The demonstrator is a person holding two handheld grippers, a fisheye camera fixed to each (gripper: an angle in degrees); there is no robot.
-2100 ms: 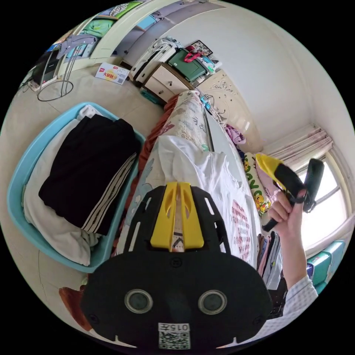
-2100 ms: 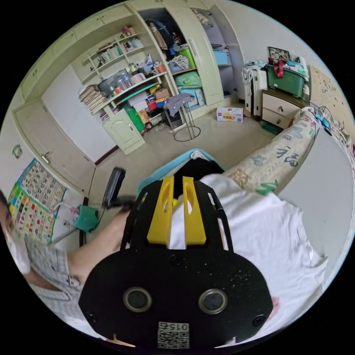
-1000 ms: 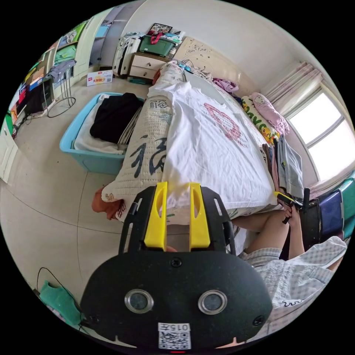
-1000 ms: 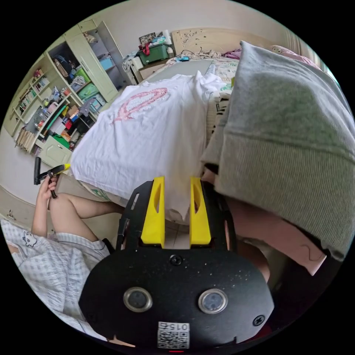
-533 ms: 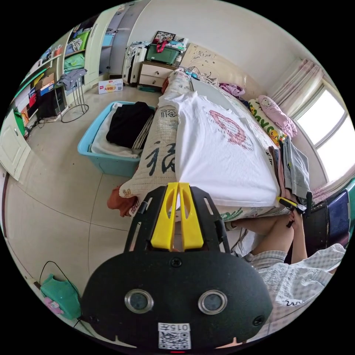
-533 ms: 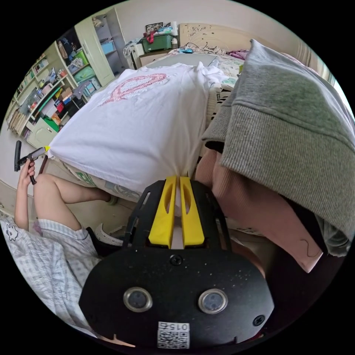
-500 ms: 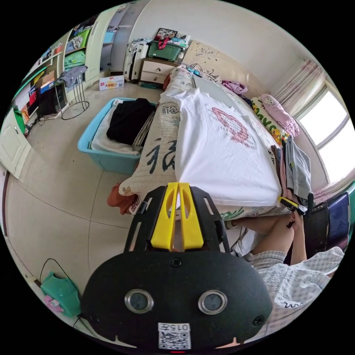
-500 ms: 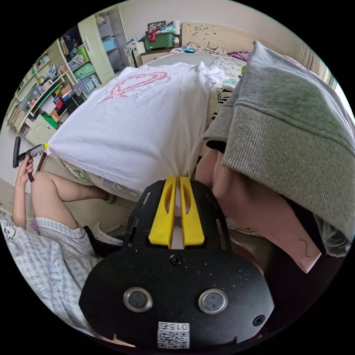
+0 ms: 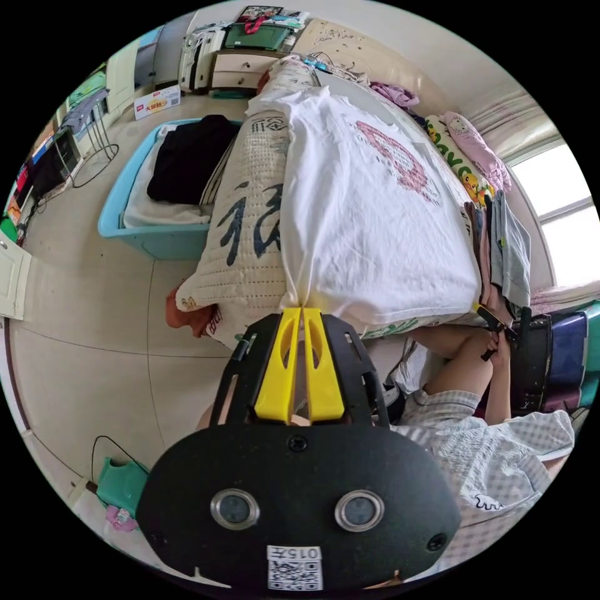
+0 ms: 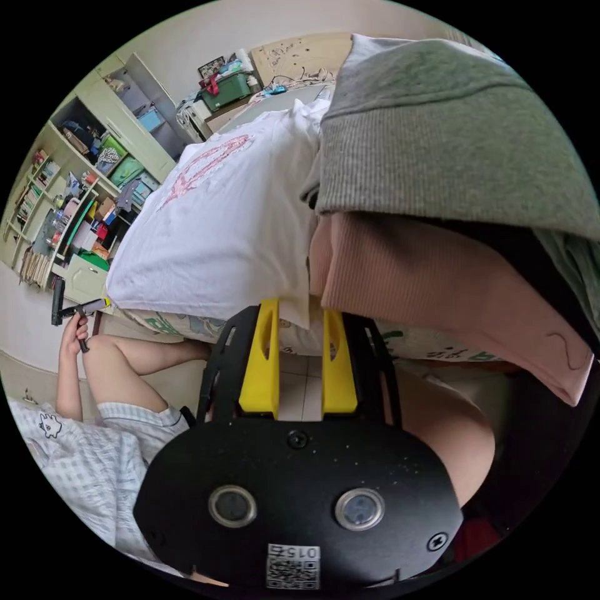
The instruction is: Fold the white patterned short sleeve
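The white short sleeve shirt (image 9: pixel 369 219) with a pink print lies spread flat, print up, across the bed. My left gripper (image 9: pixel 302 310) is shut on one corner of its hem at the bed's foot edge. In the right gripper view the shirt (image 10: pixel 231 231) reaches down to the other hem corner, which hangs loose between the tips of my right gripper (image 10: pixel 301 309), whose jaws stand apart. The left gripper (image 10: pixel 84 307) is at the shirt's far corner there. The right gripper (image 9: pixel 497 317) is small at the shirt's other corner in the left gripper view.
A stack of folded clothes, grey over pink (image 10: pixel 450 156), lies right beside the shirt and overhangs my right gripper. A blue basket (image 9: pixel 119 225) of black and white clothes stands on the floor by the bed. A patterned quilt roll (image 9: pixel 244 237) runs along the bed's side. The person's knees (image 10: pixel 144 356) are at the bed's foot.
The right gripper has opened and let go of its hem corner. The left gripper stays shut on its corner. Both views have shifted with the hands.
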